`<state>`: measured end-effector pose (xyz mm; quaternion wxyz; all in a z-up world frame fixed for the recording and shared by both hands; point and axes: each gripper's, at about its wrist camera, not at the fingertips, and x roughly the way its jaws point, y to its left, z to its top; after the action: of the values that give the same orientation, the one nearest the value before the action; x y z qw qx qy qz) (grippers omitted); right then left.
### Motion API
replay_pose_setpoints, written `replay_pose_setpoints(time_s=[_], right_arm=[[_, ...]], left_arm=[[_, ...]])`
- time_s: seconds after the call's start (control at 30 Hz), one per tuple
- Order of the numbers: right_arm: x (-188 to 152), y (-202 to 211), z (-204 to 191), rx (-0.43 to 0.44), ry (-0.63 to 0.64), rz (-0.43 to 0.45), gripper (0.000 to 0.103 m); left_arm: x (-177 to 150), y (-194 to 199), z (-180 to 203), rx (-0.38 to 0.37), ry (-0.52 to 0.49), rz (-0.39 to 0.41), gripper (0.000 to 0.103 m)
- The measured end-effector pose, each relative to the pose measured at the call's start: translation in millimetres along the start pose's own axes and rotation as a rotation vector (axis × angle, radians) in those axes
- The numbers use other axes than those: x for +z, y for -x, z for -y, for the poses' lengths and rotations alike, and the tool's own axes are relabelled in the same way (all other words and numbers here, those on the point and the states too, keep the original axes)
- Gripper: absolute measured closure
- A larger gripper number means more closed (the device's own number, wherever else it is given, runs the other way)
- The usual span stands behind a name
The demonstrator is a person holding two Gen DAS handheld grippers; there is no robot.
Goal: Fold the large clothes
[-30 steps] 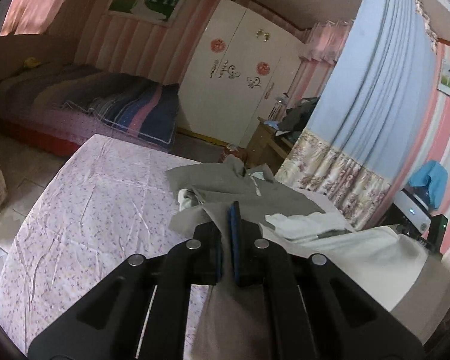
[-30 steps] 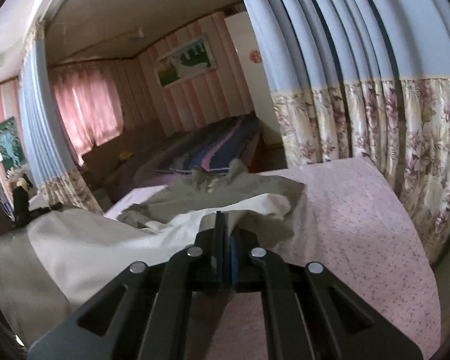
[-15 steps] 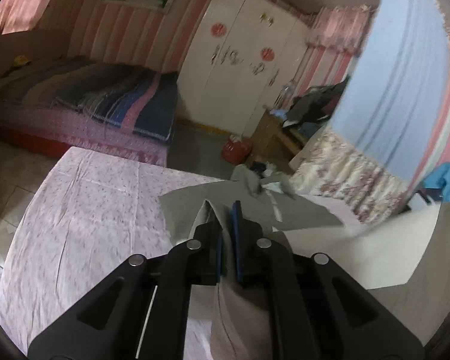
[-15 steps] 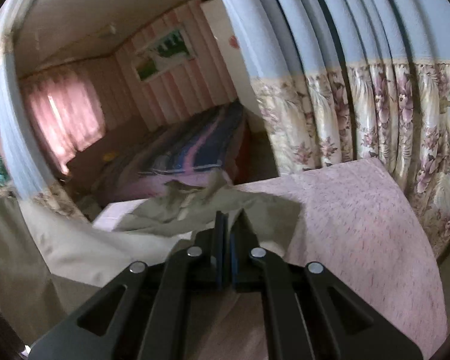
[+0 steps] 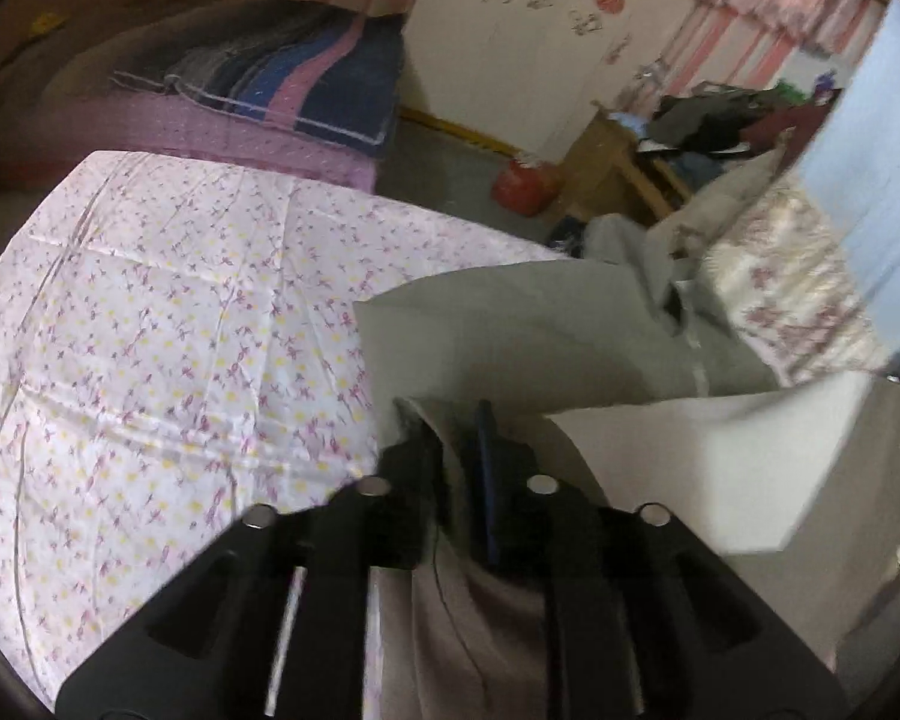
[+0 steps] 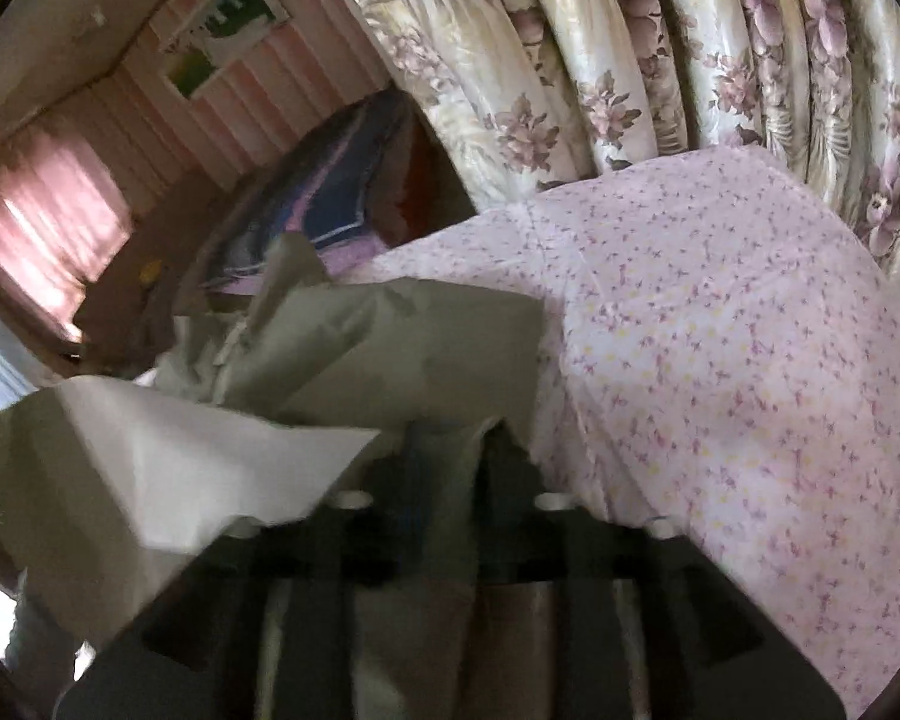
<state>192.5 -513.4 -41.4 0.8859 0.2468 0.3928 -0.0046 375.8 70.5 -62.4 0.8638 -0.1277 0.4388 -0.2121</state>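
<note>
A large grey-olive jacket (image 5: pixel 528 324) with a pale lining (image 5: pixel 702 456) lies partly on the floral-sheeted table (image 5: pixel 150 324). My left gripper (image 5: pixel 453 438) is shut on the jacket's hem, which hangs down between its fingers. My right gripper (image 6: pixel 450 450) is shut on the other part of the hem and holds it above the table (image 6: pixel 720 360). The jacket (image 6: pixel 402 342) spreads from the grippers toward the far table edge, and its lining (image 6: pixel 180 456) folds over between them. The collar end is bunched at the far edge.
A bed with a striped blanket (image 5: pixel 282 72) stands behind the table. A white wardrobe (image 5: pixel 540 18), a red container (image 5: pixel 522 186) on the floor and a cluttered wooden stand (image 5: pixel 630 156) are at the back right. Floral curtains (image 6: pixel 660 60) hang close behind the table.
Both grippers have moved forward and down over the table, carrying the hem toward the far side. The cameras now tilt down, and the lining has flipped over between them.
</note>
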Motion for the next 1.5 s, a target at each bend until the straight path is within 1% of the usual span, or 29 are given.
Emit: replay_pose_setpoints(time_s=[0.03, 0.07, 0.1, 0.17, 0.23, 0.3, 0.37, 0.4, 0.47, 0.53, 0.6, 0.67, 0.73, 0.8, 0.83, 0.87, 0.9, 0.93, 0.97, 1.0, 1.07, 1.1, 1.13, 1.2, 1.23, 1.3, 1.4, 1.47, 1.5], right_arm=[[-6, 21, 6, -0.007, 0.005, 0.048, 0.009], [-12, 34, 11, 0.008, 0.011, 0.065, 0.009], [-22, 51, 19, 0.028, 0.004, 0.073, 0.009], [-39, 73, 28, 0.039, -0.02, 0.095, 0.009], [-62, 91, 25, 0.05, 0.002, 0.107, 0.009], [-83, 106, 16, 0.023, 0.035, 0.138, 0.009], [-106, 118, 1, 0.0, 0.07, 0.171, 0.009], [-115, 123, -5, -0.019, 0.088, 0.192, 0.009], [-134, 132, -26, -0.056, 0.168, 0.235, 0.009], [-152, 135, -48, -0.096, 0.259, 0.265, 0.009], [-165, 132, -65, -0.102, 0.325, 0.247, 0.009], [-175, 124, -81, -0.133, 0.382, 0.225, 0.009], [-180, 114, -90, -0.181, 0.417, 0.205, 0.01], [-179, 103, -92, -0.188, 0.412, 0.185, 0.012], [-176, 97, -90, -0.191, 0.396, 0.17, 0.021], [-172, 90, -86, -0.19, 0.373, 0.146, 0.045], [-169, 84, -84, -0.191, 0.356, 0.13, 0.059], [-164, 79, -80, -0.19, 0.334, 0.113, 0.078], [-161, 76, -78, -0.183, 0.323, 0.104, 0.083], [-159, 74, -78, -0.175, 0.317, 0.096, 0.091], [-154, 76, -80, -0.169, 0.321, 0.107, 0.096], [-151, 80, -82, -0.165, 0.328, 0.125, 0.096], [-146, 87, -85, -0.165, 0.337, 0.16, 0.097], [-135, 98, -87, -0.161, 0.336, 0.207, 0.098], [-123, 104, -88, -0.161, 0.332, 0.243, 0.098], [-105, 107, -89, -0.143, 0.324, 0.262, 0.098], [-70, 104, -97, -0.133, 0.328, 0.288, 0.098], [-40, 94, -105, -0.135, 0.334, 0.302, 0.098], [-29, 90, -106, -0.132, 0.328, 0.301, 0.098]], left_arm=[[-4, 11, -1, 0.022, -0.017, 0.015, 0.028], [-10, 25, -3, 0.065, -0.026, 0.049, 0.012], [-18, 43, -10, 0.084, -0.016, 0.089, 0.005], [-33, 63, -21, 0.058, 0.022, 0.093, 0.005], [-57, 86, -24, 0.052, 0.031, 0.106, 0.005], [-79, 100, -15, 0.081, 0.014, 0.119, 0.005], [-101, 112, -3, 0.12, -0.005, 0.157, 0.004], [-114, 120, 5, 0.155, -0.02, 0.186, 0.004], [-132, 130, 19, 0.191, -0.043, 0.225, 0.003], [-150, 138, 36, 0.224, -0.097, 0.251, 0.003], [-168, 137, 52, 0.246, -0.148, 0.245, 0.003], [-177, 130, 63, 0.24, -0.17, 0.21, 0.003], [-181, 121, 69, 0.231, -0.172, 0.173, 0.003], [-179, 110, 71, 0.251, -0.162, 0.139, 0.003], [-176, 103, 71, 0.262, -0.158, 0.12, 0.003], [-172, 97, 71, 0.272, -0.152, 0.101, 0.003], [-168, 89, 69, 0.287, -0.149, 0.082, 0.004], [-164, 82, 69, 0.29, -0.152, 0.065, 0.008], [-161, 78, 69, 0.285, -0.158, 0.056, 0.013], [-156, 71, 69, 0.283, -0.171, 0.037, 0.029], [-153, 69, 71, 0.284, -0.188, 0.029, 0.053], [-149, 73, 74, 0.264, -0.214, 0.04, 0.078], [-145, 76, 76, 0.264, -0.235, 0.052, 0.092], [-133, 92, 84, 0.282, -0.264, 0.112, 0.094], [-125, 99, 86, 0.277, -0.261, 0.136, 0.095], [-103, 113, 87, 0.244, -0.233, 0.176, 0.095], [-70, 119, 93, 0.234, -0.231, 0.214, 0.092], [-43, 113, 98, 0.219, -0.213, 0.226, 0.084], [-25, 108, 98, 0.218, -0.185, 0.236, 0.071]])
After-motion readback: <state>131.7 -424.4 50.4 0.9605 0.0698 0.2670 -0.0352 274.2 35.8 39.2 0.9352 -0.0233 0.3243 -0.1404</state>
